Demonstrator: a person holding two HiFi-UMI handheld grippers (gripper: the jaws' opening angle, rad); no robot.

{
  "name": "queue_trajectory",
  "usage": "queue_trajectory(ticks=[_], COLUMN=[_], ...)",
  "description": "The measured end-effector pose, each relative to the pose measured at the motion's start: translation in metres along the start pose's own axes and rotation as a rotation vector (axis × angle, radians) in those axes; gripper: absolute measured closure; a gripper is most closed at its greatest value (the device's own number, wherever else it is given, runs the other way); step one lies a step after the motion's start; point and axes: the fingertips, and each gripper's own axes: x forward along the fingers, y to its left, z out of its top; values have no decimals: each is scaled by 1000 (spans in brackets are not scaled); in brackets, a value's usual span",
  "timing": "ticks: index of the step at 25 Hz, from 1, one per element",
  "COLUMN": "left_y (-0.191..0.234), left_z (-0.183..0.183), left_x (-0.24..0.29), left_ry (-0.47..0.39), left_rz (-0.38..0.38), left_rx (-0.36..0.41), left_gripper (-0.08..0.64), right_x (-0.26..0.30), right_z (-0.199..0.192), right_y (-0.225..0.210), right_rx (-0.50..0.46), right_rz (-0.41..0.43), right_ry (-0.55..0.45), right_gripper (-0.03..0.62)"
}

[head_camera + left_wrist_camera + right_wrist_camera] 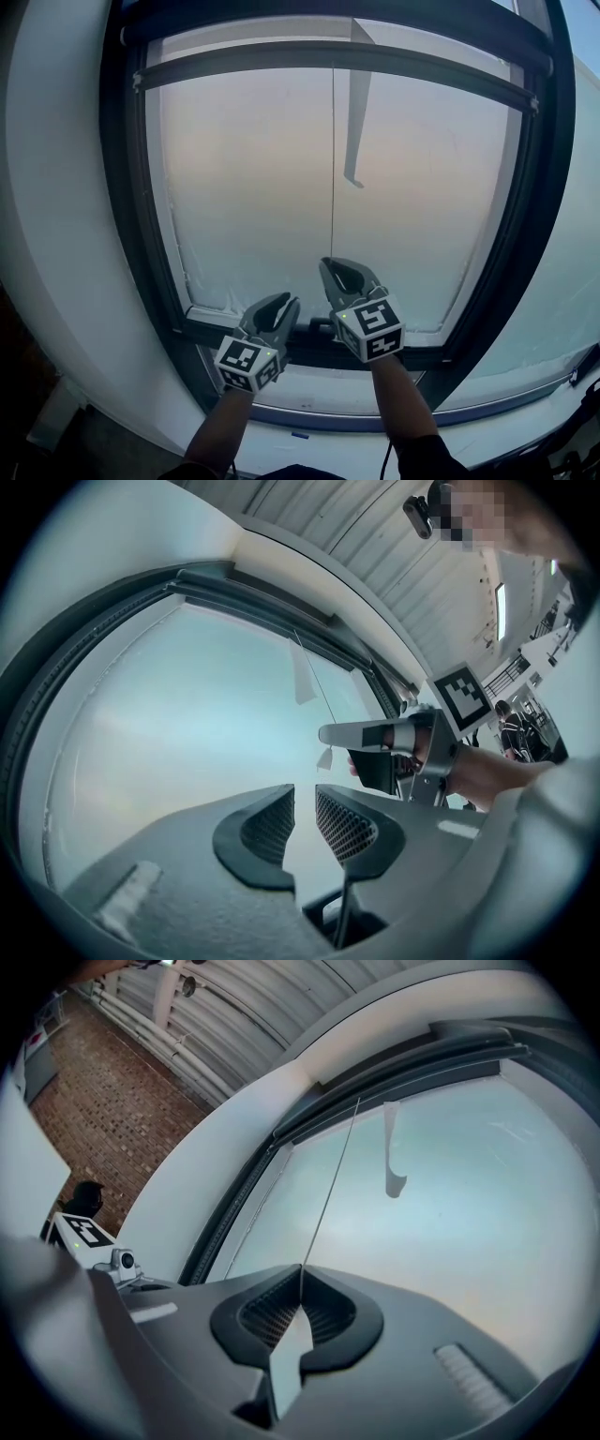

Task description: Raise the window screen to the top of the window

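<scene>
Right tongs are clamped on the thin cord that hangs down the middle of the window. Left tongs, just beside them, stand with pads apart and nothing between.

Window screen, taken here to be the pale sheet over the glass, reaches from the grey rail near the top down to the dark bar level with the tongs, so it is not yet raised.

Handling, as judged: the screen is a light, thin, limp sheet. It should rise with little force but may skew or jam if pulled unevenly. The cord is fine and smooth and could slip through the pads. Grip it squarely, or take the bottom bar at its middle.

No brand or legible writing shows. The marker cube bears only black-and-white patterns.
</scene>
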Motion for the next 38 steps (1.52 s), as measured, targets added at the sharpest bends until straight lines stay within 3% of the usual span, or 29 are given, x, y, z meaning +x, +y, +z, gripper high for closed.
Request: queue_trajectory(ticks=[6,11,19,23,24,27,30,38], left_y=[5,6,13,11,9,7,5,14], left_z=[19,21,25,25,24,20,11,-13], left_x=[6,3,0,-3,-3,-7,-16,-41], left_ry=[-33,-56,-52,-48,-45,-44,-36,-17], left_rz=[30,44,40,37,31,24,15,5], left_rx=[54,45,61,69,66,56,31,-3], left_gripper=[486,486,486,486,486,486,486,486], right_x=[10,21,22,17,15,8,-5,-50], right_z=[30,34,53,56,56,50,38,0], right_y=[-10,-7,-20,-20,-19,-15,-10,-5], right_rx=[-47,-108,-100,-121,-129,-142,-106,55], right_rz=[-38,-53,-76,-123,-134,-149,-146,-184], right_ry=[-49,-52,-91,-162,-180,-205,-234,-248], right_gripper=[586,586,586,583,577,479,445,453])
